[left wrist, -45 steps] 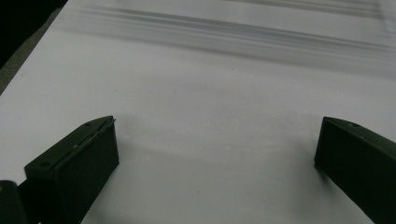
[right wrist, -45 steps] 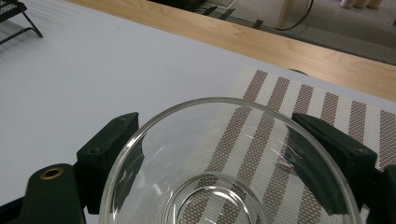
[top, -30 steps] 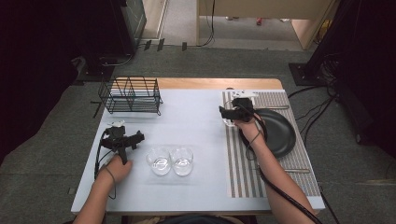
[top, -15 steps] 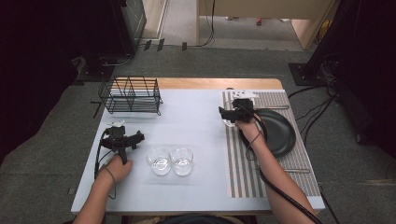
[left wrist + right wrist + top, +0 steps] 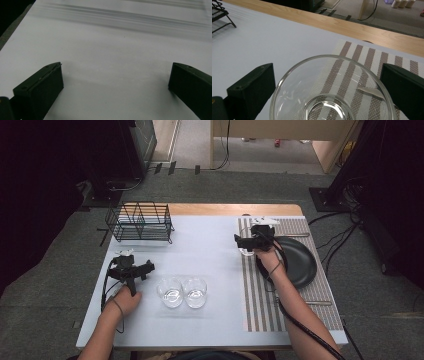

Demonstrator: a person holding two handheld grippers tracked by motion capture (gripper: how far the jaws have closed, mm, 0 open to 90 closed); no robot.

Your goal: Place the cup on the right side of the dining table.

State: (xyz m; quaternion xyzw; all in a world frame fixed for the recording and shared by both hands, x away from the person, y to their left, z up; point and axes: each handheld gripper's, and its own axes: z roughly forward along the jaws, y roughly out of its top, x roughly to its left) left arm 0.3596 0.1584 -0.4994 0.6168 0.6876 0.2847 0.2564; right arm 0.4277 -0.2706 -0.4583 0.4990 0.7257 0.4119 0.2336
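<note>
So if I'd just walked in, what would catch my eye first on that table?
Probably the clear glass on the striped placemat, standing between the right gripper's fingers, which have just been opening and no longer press on it. Next, the black plate beside it, and two more glasses side by side near the left gripper.

A clear glass [image 5: 329,90] is seen upright and empty, with a round rim and a thick base. It stands at the left edge of the striped placemat [image 5: 372,65], partly over the pale worktop [image 5: 262,42]. In the high view the glass [image 5: 246,251] is found at the mat's far left part, just beside a dark plate [image 5: 297,262]. It is flanked by both jaws of the right claw [image 5: 329,82], which have just been opening; a gap shows on each side.
</note>
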